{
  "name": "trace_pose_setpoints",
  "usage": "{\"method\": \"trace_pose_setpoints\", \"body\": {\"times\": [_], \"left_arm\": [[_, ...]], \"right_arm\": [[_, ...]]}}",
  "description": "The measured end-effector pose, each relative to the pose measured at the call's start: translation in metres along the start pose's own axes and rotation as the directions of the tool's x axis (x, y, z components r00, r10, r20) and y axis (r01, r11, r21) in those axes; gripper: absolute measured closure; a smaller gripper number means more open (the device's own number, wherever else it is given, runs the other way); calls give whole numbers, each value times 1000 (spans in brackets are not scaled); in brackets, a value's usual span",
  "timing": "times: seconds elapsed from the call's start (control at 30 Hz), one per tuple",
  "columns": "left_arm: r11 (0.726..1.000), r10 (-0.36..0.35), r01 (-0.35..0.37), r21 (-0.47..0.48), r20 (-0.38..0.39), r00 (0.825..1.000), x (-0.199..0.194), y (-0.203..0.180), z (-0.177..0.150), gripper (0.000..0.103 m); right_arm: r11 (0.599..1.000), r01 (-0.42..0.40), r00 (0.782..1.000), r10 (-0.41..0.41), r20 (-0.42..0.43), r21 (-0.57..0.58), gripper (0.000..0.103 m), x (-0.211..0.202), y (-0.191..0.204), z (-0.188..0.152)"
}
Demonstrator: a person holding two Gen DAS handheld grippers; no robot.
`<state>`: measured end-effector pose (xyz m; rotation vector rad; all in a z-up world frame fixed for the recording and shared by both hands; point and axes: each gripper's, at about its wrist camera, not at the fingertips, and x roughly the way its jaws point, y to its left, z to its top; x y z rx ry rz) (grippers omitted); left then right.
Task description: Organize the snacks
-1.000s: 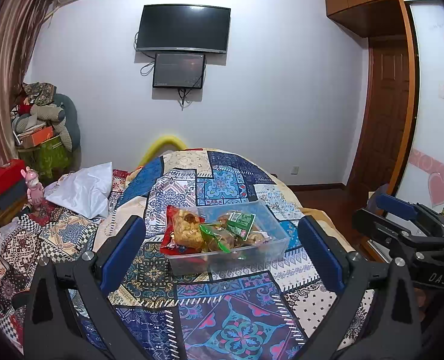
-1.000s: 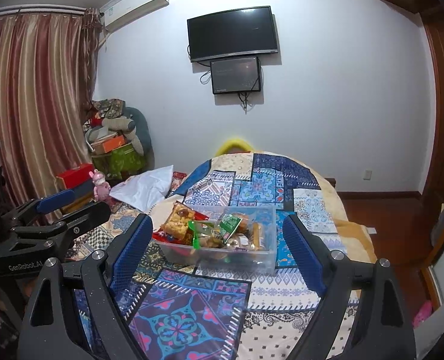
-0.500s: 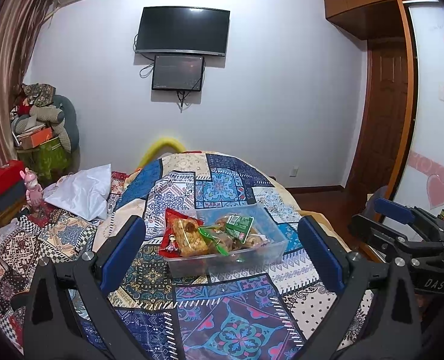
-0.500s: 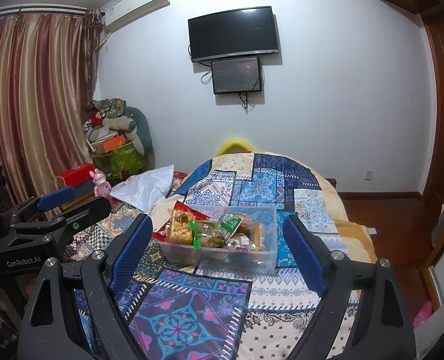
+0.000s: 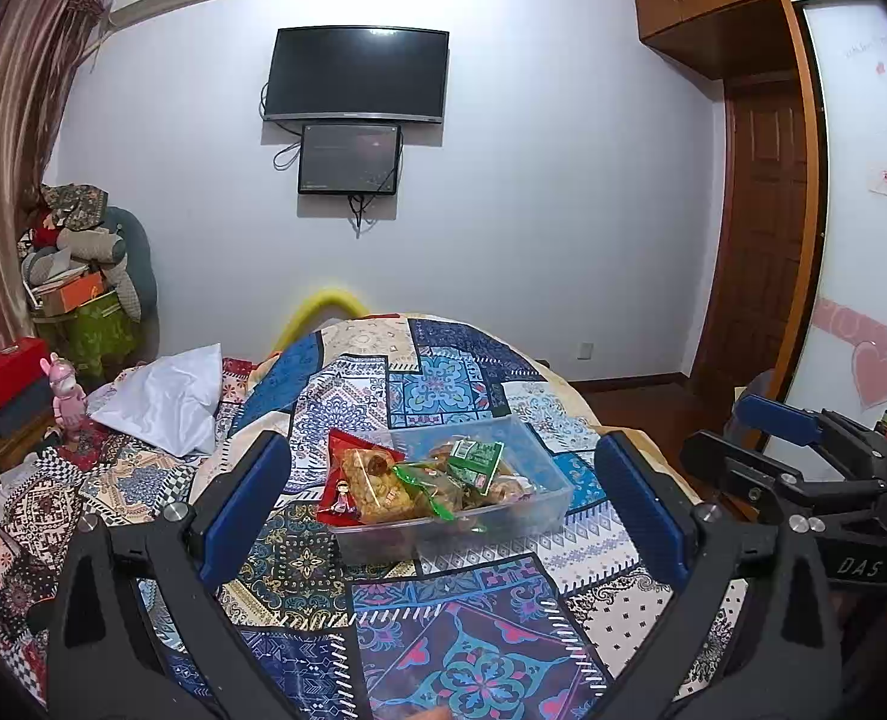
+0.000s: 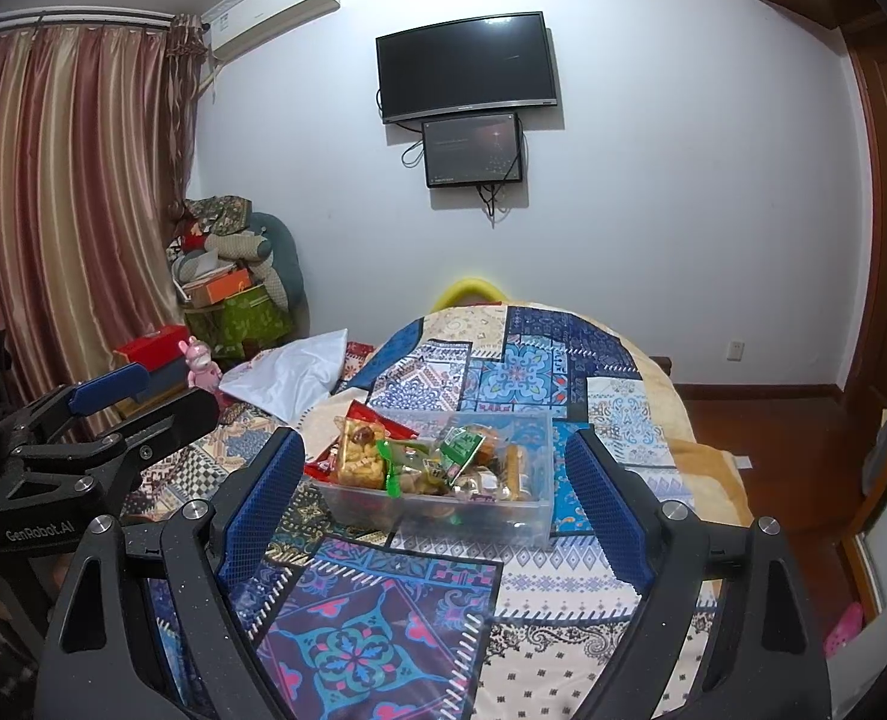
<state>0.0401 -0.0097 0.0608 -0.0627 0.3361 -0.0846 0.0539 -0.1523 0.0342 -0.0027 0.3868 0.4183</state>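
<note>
A clear plastic bin (image 5: 539,501) (image 6: 527,519) rests on the patchwork bedspread (image 5: 443,648) (image 6: 383,630), ahead of both grippers. Several snack packets fill it: a red and yellow bag (image 5: 362,483) (image 6: 356,456) leans over its left rim, and a green packet (image 5: 473,459) (image 6: 458,447) lies on top. My left gripper (image 5: 440,501) is open and held short of the bin, with nothing between its blue pads. My right gripper (image 6: 434,498) is open too, also short of the bin and empty. Each gripper shows at the edge of the other's view.
A white pillow (image 5: 161,399) (image 6: 290,375) lies on the bed at left, near a pink toy figure (image 5: 68,393) and a red box (image 5: 8,363). Stacked clutter (image 6: 227,276) fills the corner by the curtain. A wooden door (image 5: 761,252) and bare floor are at right.
The view from the left gripper has shifted slightly, so the bin sits a little lower in frame. Neither gripper has changed its opening.
</note>
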Motion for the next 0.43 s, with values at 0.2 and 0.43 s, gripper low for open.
{"method": "trace_pose_setpoints", "body": {"times": [0.2,0.43], "left_arm": [[1000,-9,9,-13,-18,1000,4,1,-1,0],[1000,-20,19,-19,-34,999,7,2,-2,0]], "right_arm": [[1000,-1,1000,1,-1,-1,16,0,0,0],[1000,0,1000,0,-1,0,16,1,0,0]]}}
